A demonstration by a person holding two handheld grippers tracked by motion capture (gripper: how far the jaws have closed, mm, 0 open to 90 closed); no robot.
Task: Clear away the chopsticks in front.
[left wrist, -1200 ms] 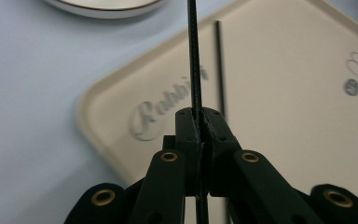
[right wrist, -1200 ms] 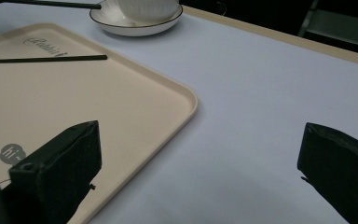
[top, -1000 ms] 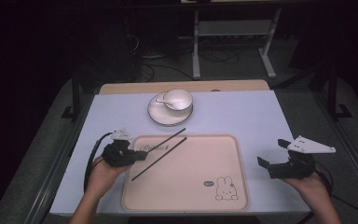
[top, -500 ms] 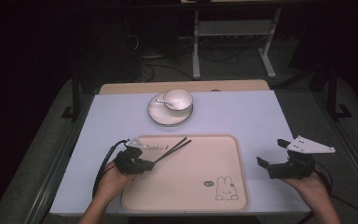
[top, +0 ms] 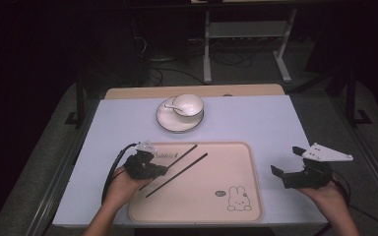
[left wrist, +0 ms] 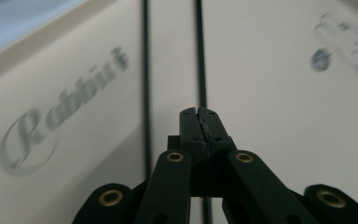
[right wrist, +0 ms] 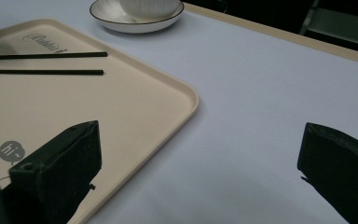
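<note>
Two black chopsticks lie slanted and nearly parallel on the beige rabbit tray (top: 202, 211). My left gripper (top: 163, 169) rests over the tray's left part. Its jaws have just been closing, and in the left gripper view the tips (left wrist: 199, 112) are shut on the right-hand chopstick (left wrist: 198, 51), which runs straight out from between them. The other chopstick (left wrist: 145, 70) lies free beside the "Rabbit" lettering. My right gripper (top: 284, 160) hovers over the white table to the right of the tray, open, with nothing between its jaws (right wrist: 200, 135).
A white bowl (top: 188, 104) with a spoon sits on a saucer (top: 179, 120) behind the tray, near the table's far edge. The tray's rim (right wrist: 193, 100) lies just left of my right gripper. Cables and a metal stand are on the floor beyond.
My left gripper has moved right from the tray's left edge onto the tray and closed over the chopsticks' near ends. The chopsticks have shifted slightly. The right gripper has stayed still.
</note>
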